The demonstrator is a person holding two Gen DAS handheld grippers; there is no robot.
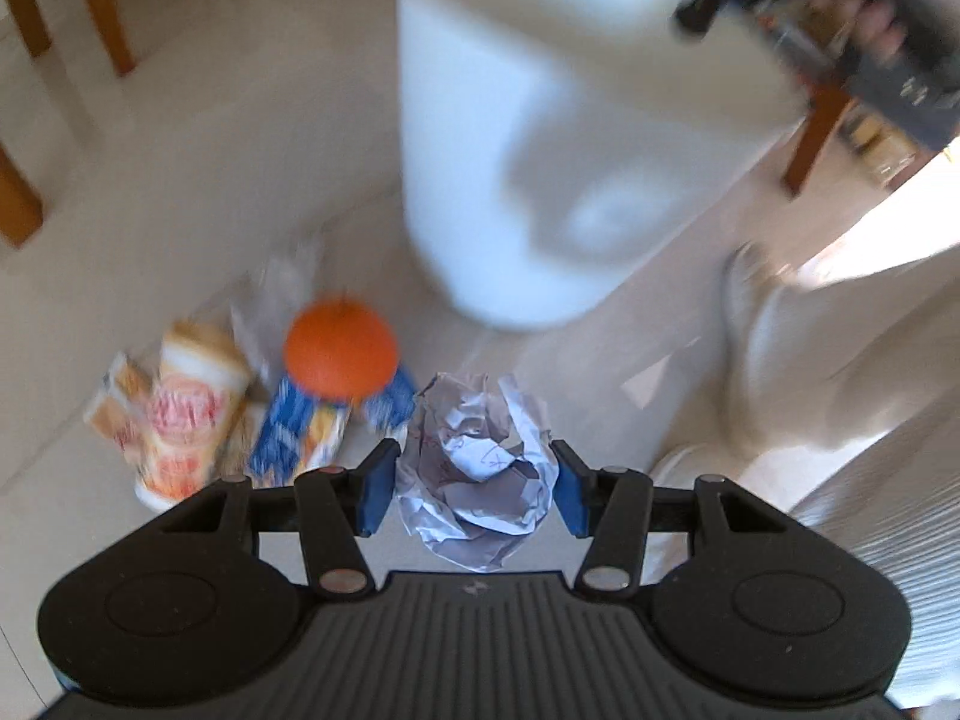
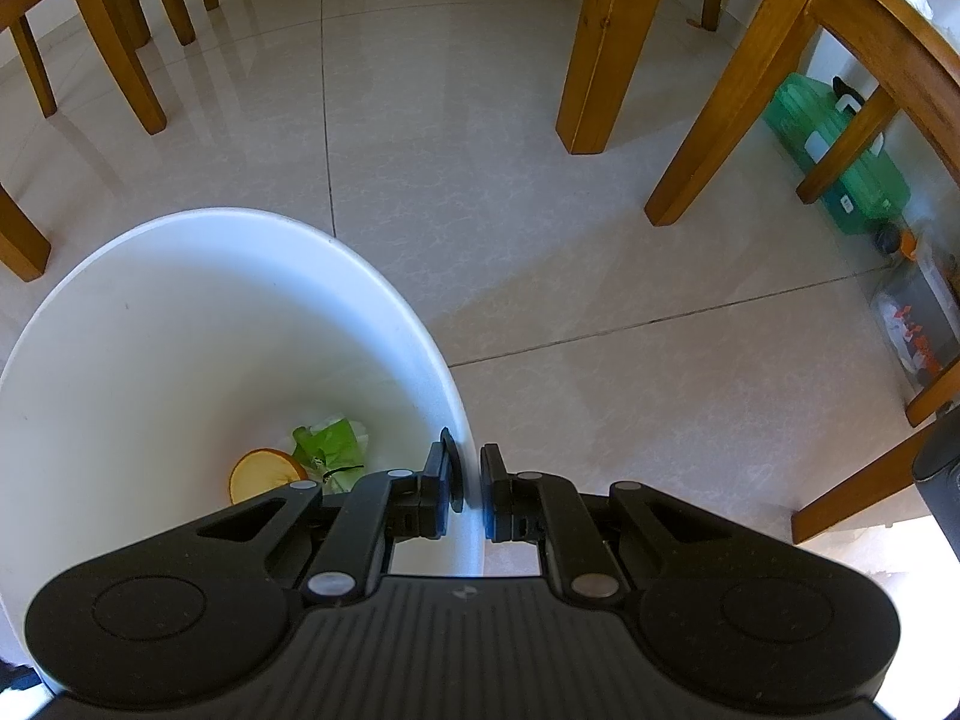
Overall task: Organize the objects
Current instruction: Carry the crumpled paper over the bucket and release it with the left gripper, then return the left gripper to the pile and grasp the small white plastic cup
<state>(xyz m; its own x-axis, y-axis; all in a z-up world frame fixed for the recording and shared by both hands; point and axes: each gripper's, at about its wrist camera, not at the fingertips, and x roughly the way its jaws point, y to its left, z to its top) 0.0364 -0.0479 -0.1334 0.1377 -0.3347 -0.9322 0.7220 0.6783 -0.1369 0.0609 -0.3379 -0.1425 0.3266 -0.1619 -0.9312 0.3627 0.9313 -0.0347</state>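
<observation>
My left gripper is shut on a crumpled ball of white paper, its blue pads pressing both sides, well above the floor. Below it on the tiles lie an orange, a paper noodle cup on its side and blue and white wrappers. A tall white bin stands beyond them. My right gripper is shut on the white bin's rim, one pad inside and one outside. Inside the bin lie an orange slice and green paper.
Wooden chair and table legs ring the tiled floor. A green plastic case sits under a chair at the right. A person's hand holds the other gripper at the bin's rim, and a trouser leg and shoe stand at the right.
</observation>
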